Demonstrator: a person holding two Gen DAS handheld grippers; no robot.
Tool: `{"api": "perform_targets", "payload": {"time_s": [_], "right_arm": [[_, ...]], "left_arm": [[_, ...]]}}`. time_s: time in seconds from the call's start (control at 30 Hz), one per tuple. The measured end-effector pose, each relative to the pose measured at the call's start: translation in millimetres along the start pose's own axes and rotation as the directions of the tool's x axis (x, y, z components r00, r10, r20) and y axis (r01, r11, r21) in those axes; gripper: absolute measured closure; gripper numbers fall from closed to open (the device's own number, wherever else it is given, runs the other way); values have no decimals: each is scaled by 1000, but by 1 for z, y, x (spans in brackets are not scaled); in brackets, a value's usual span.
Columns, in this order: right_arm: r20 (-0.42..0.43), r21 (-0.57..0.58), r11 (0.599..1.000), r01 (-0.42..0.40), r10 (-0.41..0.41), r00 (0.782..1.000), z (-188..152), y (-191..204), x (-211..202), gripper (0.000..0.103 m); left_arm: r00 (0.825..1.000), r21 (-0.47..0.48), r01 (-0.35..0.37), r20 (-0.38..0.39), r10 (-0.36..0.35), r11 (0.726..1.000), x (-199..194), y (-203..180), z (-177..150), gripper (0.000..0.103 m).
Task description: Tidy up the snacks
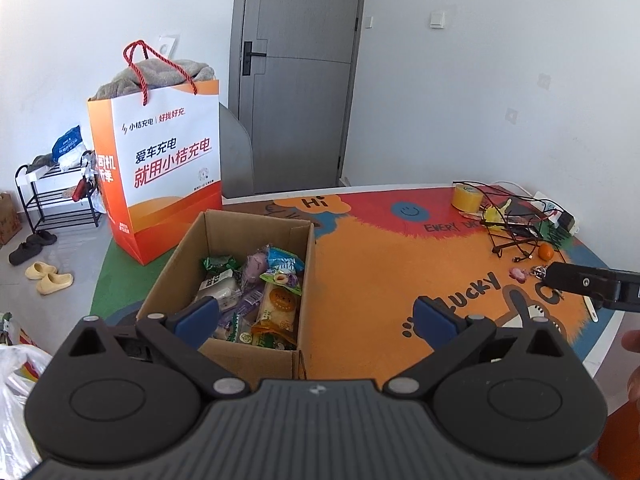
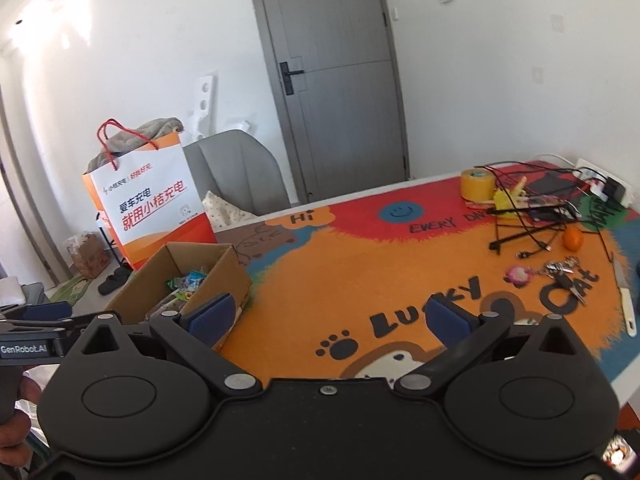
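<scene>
An open cardboard box [image 1: 298, 272] stands on the table's left part and holds several wrapped snacks [image 1: 256, 292], green, purple, blue and orange. My left gripper [image 1: 316, 316] is open and empty, its left pad over the box's near edge. In the right wrist view the box [image 2: 224, 276] is at the left with snack packets [image 2: 188, 282] showing inside. My right gripper [image 2: 330, 316] is open and empty above the orange mat, right of the box. Its side also shows in the left wrist view [image 1: 592, 284].
An orange-and-white paper bag [image 1: 168, 168] with a grey towel stands behind the box. A yellow tape roll [image 1: 466, 196], black cables [image 1: 516, 224], a small orange [image 1: 545, 252], keys [image 2: 564, 276] and a knife [image 2: 624, 300] lie at the far right. A grey chair [image 2: 236, 176] stands behind the table.
</scene>
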State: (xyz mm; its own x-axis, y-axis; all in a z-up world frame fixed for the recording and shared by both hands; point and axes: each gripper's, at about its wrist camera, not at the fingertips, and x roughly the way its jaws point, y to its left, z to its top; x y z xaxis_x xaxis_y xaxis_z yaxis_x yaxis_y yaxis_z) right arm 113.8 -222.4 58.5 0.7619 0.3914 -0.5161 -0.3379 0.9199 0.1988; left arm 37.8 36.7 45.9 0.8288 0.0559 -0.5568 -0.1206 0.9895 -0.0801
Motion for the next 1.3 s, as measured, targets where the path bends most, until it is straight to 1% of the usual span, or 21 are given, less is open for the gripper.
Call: {"api": "perform_targets", "payload": {"time_s": [0.07,0.13,0.23,0.3,0.4,0.6,0.83,1.3], "right_arm": [[-19,17,1000,-16,16,1000,0,-2,-4,0],[-32,7,1000,-5,5,999,-2,-1,-8,0],[-31,-12,1000,1,-1,1000,-6,-1,-17,0],[-26,-12,1000,9,-9,1000,-7,-1,-22,0],[-9,-20,1000,22,-23,1000,-6,-1,-31,0],[-4,-38,999,15,-16,1000,-7,2,-41,0],[-8,-36,999,9,-9,1000,-6,2,-41,0],[-11,-43,999,4,-5,1000,-8,3,-41,0]], "left_arm": [[1000,4,7,-2,-7,1000,-3,1,0,0],[1000,7,19,-6,-19,1000,-7,1,-3,0],[1000,26,19,-6,-18,999,-10,2,-5,0],[1000,15,23,-9,-23,1000,-12,3,-4,0],[1000,23,28,-4,-28,999,-17,3,-4,0],[1000,18,26,1,-26,999,-24,6,-4,0],[999,40,46,-1,-46,998,-26,3,-4,0],[998,31,59,-7,-59,998,-26,5,-3,0]]}}
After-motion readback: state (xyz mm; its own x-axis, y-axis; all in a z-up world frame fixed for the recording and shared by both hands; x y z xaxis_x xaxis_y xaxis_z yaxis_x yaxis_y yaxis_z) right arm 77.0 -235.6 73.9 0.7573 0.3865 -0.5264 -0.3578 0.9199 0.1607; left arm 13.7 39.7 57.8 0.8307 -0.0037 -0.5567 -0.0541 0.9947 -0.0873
